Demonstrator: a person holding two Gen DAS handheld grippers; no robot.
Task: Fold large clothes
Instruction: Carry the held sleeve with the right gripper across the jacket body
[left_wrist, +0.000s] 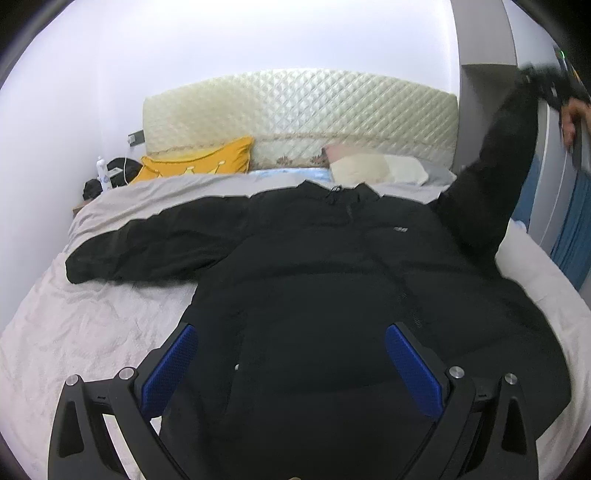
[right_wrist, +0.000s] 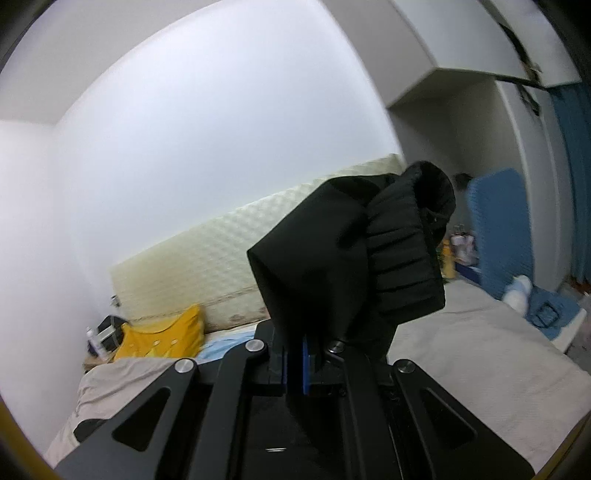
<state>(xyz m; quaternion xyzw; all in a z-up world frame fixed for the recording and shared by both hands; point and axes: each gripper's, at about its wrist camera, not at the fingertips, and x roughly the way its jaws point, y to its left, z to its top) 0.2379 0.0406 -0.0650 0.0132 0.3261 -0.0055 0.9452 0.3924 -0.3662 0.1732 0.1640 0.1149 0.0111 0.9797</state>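
A black puffer jacket (left_wrist: 332, 280) lies spread face up on the bed (left_wrist: 92, 332), collar toward the headboard. Its left sleeve (left_wrist: 147, 243) lies flat, stretched out to the left. Its right sleeve (left_wrist: 491, 173) is lifted high at the right. My left gripper (left_wrist: 291, 354) is open, its blue pads hovering over the jacket's lower body. My right gripper (right_wrist: 299, 358) is shut on the sleeve's ribbed cuff (right_wrist: 369, 258) and holds it up in the air; it also shows in the left wrist view (left_wrist: 546, 85), far top right.
A quilted cream headboard (left_wrist: 295, 110) stands at the back. A yellow pillow (left_wrist: 199, 162) and pale pillows (left_wrist: 373, 166) lie at the bed's head. A nightstand with a bottle (left_wrist: 101, 173) is at far left. Blue cushions (right_wrist: 498, 229) and a curtain stand on the right.
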